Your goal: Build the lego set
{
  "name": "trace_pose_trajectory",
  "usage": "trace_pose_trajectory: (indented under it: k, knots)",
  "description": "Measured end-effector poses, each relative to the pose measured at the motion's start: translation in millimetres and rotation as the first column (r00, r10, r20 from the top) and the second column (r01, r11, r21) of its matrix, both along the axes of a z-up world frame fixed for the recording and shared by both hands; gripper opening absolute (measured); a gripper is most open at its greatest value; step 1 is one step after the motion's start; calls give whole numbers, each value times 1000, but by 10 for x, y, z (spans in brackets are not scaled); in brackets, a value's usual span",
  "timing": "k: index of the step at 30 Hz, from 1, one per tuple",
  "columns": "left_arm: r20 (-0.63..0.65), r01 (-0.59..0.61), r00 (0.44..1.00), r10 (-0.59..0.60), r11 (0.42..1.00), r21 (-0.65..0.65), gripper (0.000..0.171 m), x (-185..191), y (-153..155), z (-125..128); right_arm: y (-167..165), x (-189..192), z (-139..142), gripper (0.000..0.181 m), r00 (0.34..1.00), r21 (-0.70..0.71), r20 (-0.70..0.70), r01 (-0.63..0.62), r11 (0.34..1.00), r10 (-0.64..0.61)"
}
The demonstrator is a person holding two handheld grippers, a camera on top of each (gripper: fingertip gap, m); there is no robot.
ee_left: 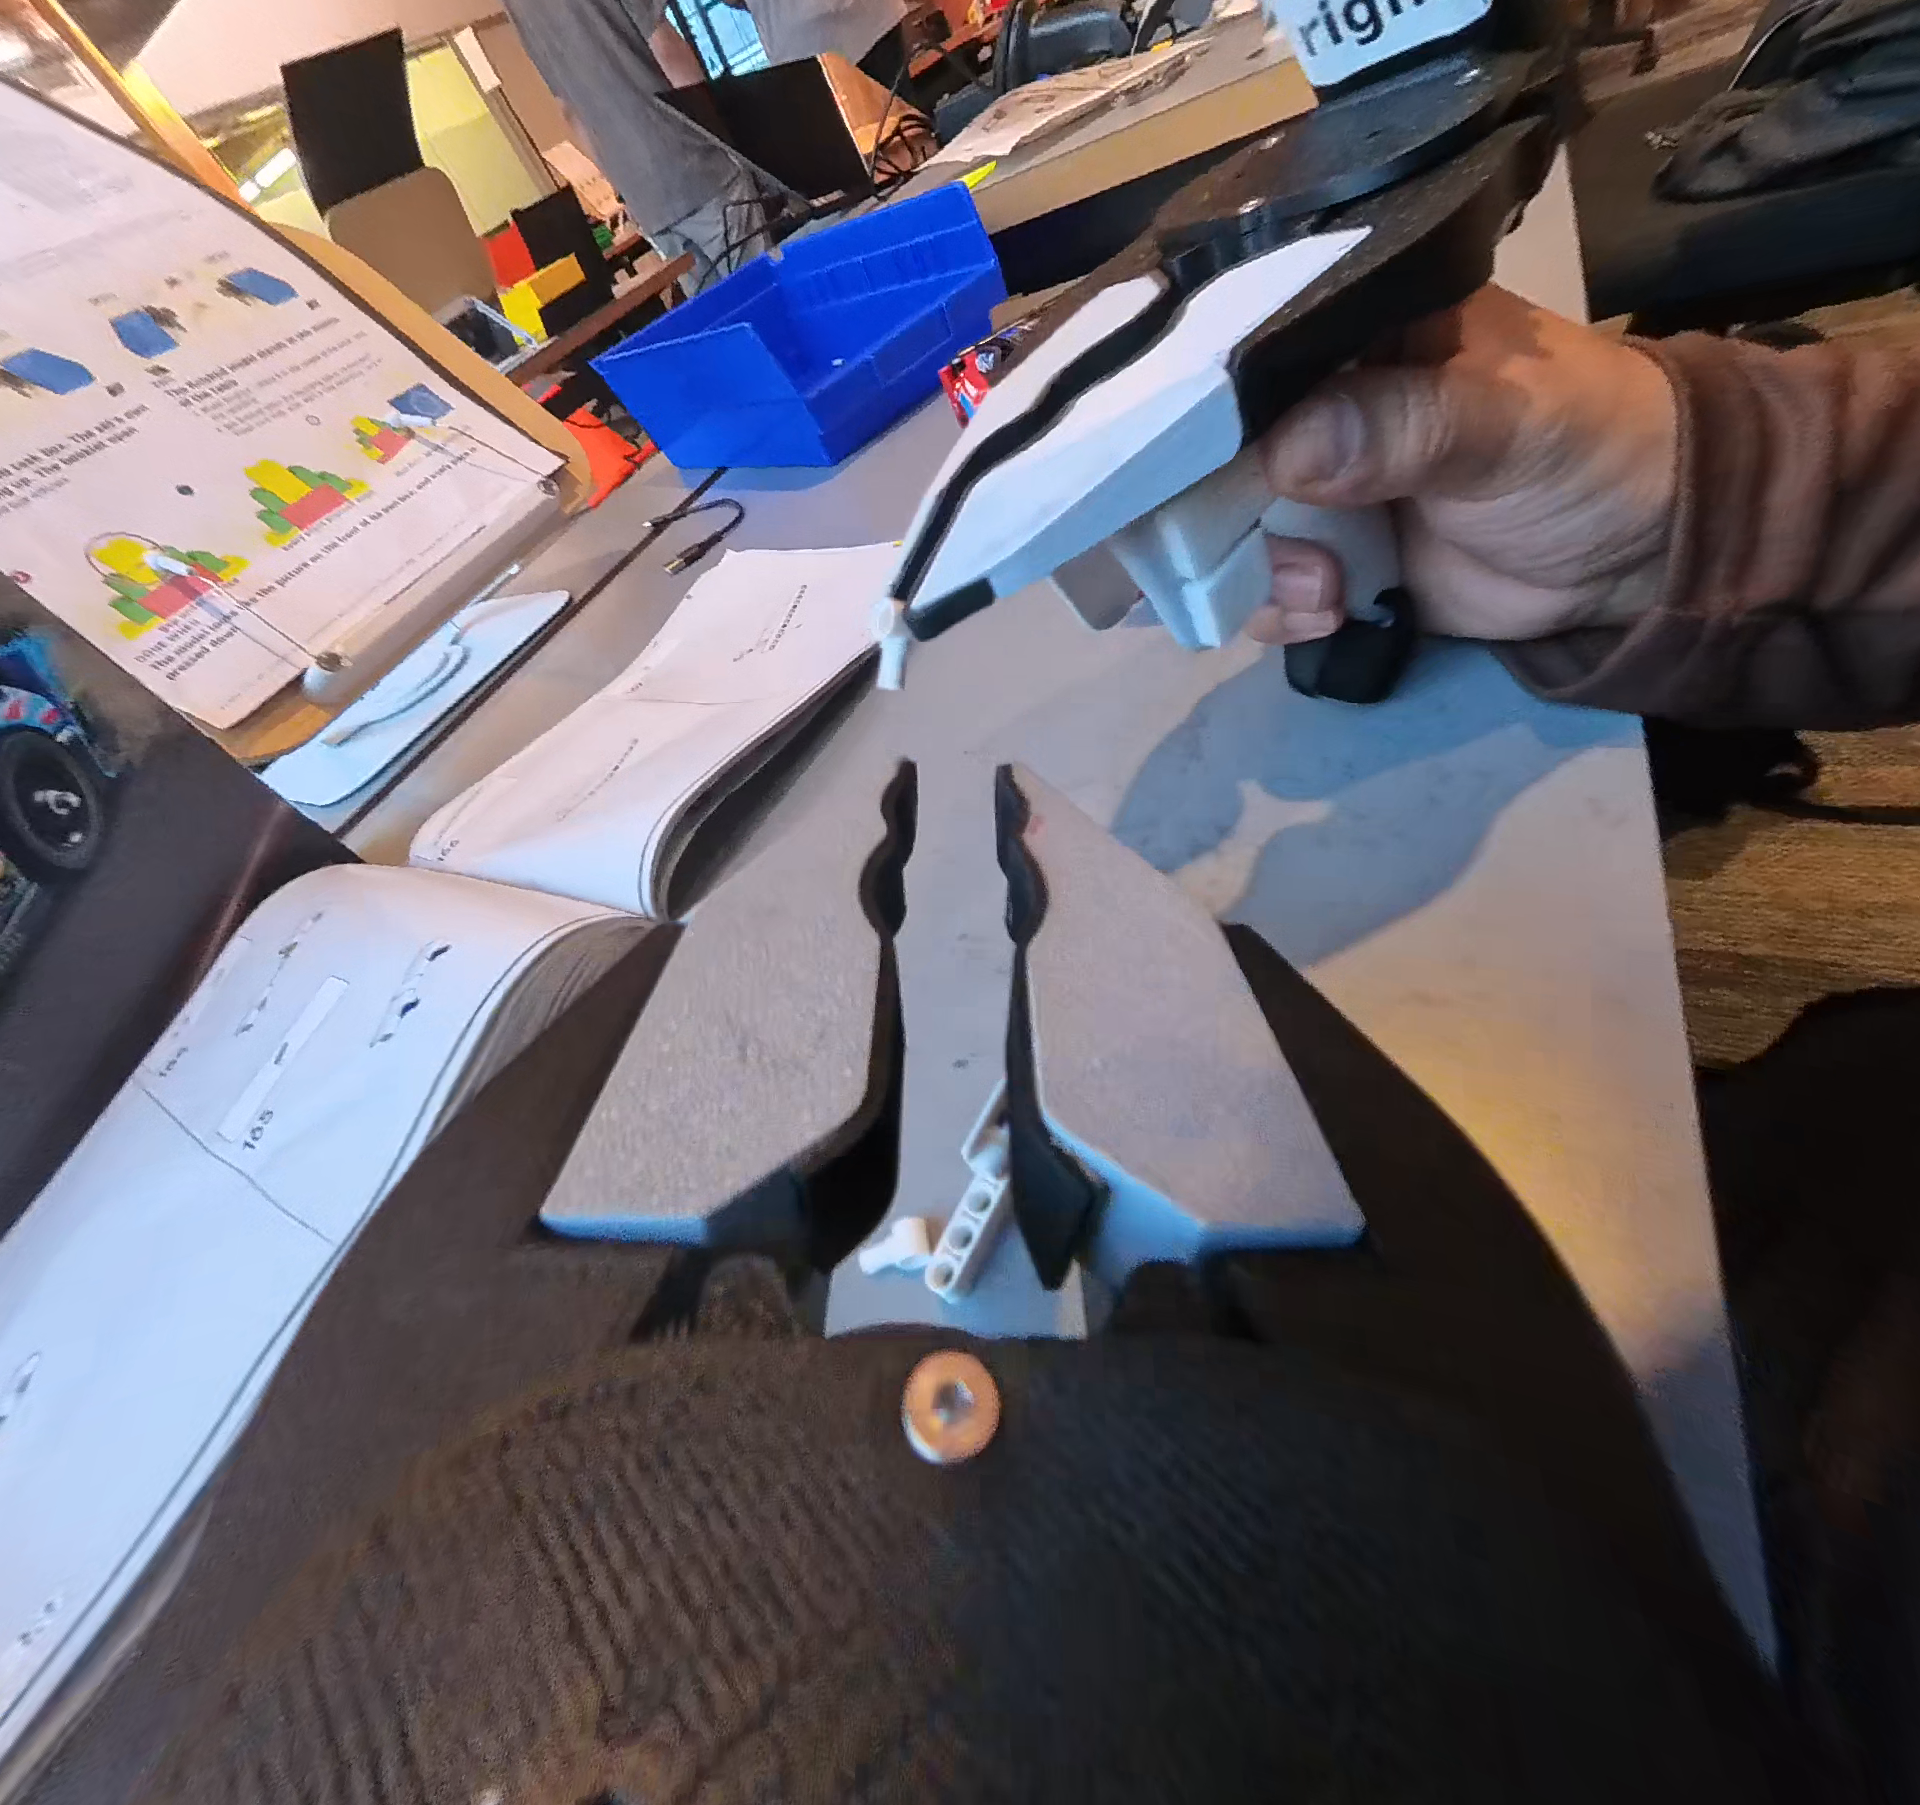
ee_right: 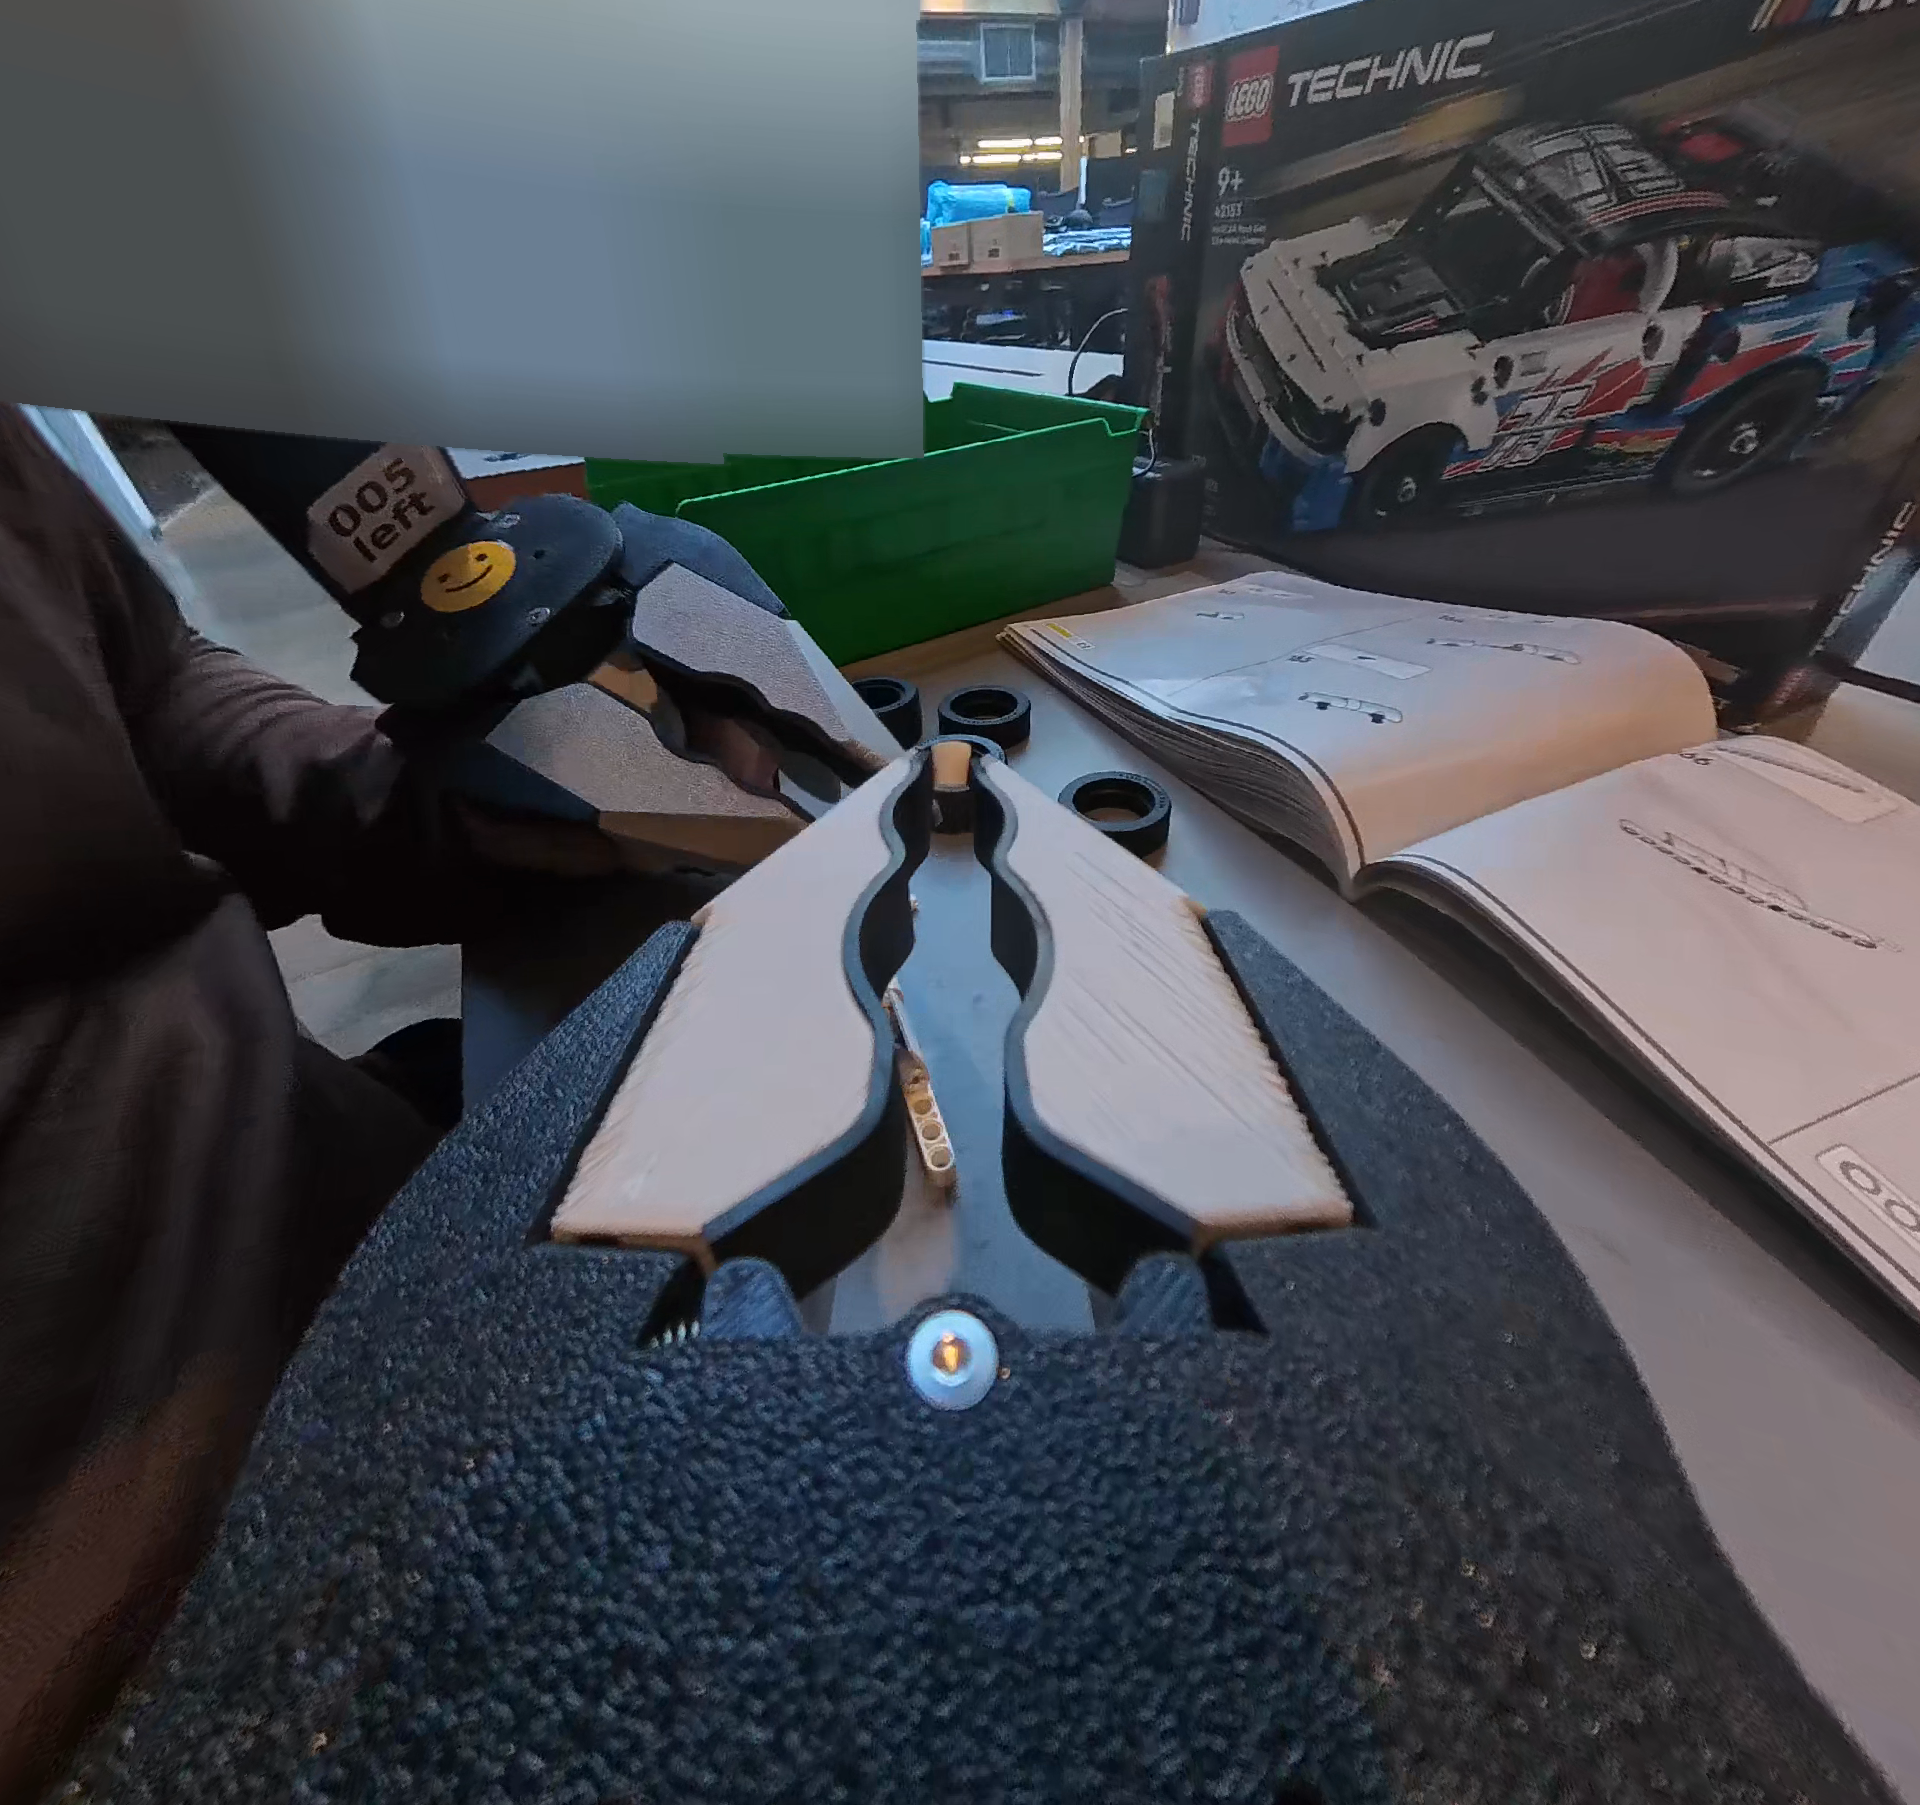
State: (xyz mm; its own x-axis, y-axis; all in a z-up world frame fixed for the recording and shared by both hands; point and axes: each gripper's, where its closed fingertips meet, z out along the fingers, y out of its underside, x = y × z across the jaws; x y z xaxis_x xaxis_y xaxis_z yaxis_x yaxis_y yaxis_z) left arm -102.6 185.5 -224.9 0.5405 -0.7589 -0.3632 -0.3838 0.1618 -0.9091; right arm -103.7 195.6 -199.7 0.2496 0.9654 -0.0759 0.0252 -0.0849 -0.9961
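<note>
My left gripper (ee_left: 954,787) hangs open and empty above the grey table (ee_left: 1299,1028). Under it a white Lego beam with holes (ee_left: 977,1205) lies on the table, with a small white pin (ee_left: 891,1248) beside it. My right gripper (ee_left: 914,617), held by a hand, is shut on a small white connector piece (ee_left: 891,641) just ahead of the left gripper's tips. In the right wrist view the right gripper (ee_right: 949,760) pinches that piece (ee_right: 951,766) at its tips. The beam (ee_right: 927,1121) shows below, and the left gripper (ee_right: 831,784) is close on the left.
An open instruction booklet (ee_right: 1455,716) lies on the table, with the Lego box (ee_right: 1558,301) standing behind it. Three black tyres (ee_right: 985,711) sit near the gripper tips. A green bin (ee_right: 904,540), a blue bin (ee_left: 821,353), a printed sheet on a stand (ee_left: 208,405) and a cable (ee_left: 696,529) are farther off. My two grippers' fingertips are within a few centimetres of each other.
</note>
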Motion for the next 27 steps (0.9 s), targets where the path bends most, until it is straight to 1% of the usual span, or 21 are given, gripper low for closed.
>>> trace_pose_trajectory:
  k: [3, 5, 7, 9, 11, 13, 15, 17, 18, 19, 21, 23, 25, 27]
  knots:
    - [37, 6, 999, -4, 999, -32, 13, -42, -5, 19, 9, 15, 4, 6, 1000, -8, -7, 3, 1000, -4]
    - [57, 19, 998, -14, 995, -94, 18, -43, 0, -20, -5, 23, 16, 6, 1000, -13, -19, -7, 1000, 7]
    - [57, 10, 998, -2, 991, -130, 19, -54, 23, -52, -35, 22, 24, 6, 999, -17, -28, -26, 1000, 25]
    - [52, -9, 999, 16, 992, -125, 18, -79, 45, -54, -49, 18, 24, 6, 999, -11, -24, -29, 1000, 28]
    - [37, -43, 998, 47, 993, -110, 17, -125, 83, -57, -30, 23, 19, 6, 1000, 3, -15, -5, 1000, 5]
    - [36, -49, 998, 53, 993, -104, 18, -153, 93, -46, -9, 42, 7, 6, 1000, 17, 1, 15, 1000, -15]
    - [35, -45, 998, 49, 994, -103, 18, -192, 97, -37, -33, 66, -18, 6, 1000, 19, 21, -4, 1000, 3]
    - [40, 8, 999, -2, 988, -152, 18, -201, 63, -68, -109, 90, -75, 6, 996, 5, 60, -63, 998, 62]
    - [45, 49, 998, -42, 981, -189, 18, -194, 35, -90, -119, 106, -120, 6, 993, 4, 94, -72, 997, 72]
    - [42, 107, 994, -100, 965, -239, 18, -167, -17, -135, -112, 124, -176, 6, 988, 7, 140, -72, 997, 70]
    - [11, 177, 983, -185, 921, -348, 19, -117, -87, -254, -125, 134, -287, 6, 970, 5, 229, -85, 996, 82]
    - [-30, 208, 970, -242, 884, -419, 21, -43, -136, -344, -152, 110, -291, 6, 967, 17, 239, -92, 996, 85]
    - [-26, 250, 958, -287, 871, -422, 21, 69, -187, -329, -200, 67, -269, 6, 970, -14, 214, -118, 993, 118]
    - [-21, 253, 959, -283, 885, -391, 20, 136, -160, -284, -225, 38, -250, 6, 971, -33, 191, -137, 990, 141]
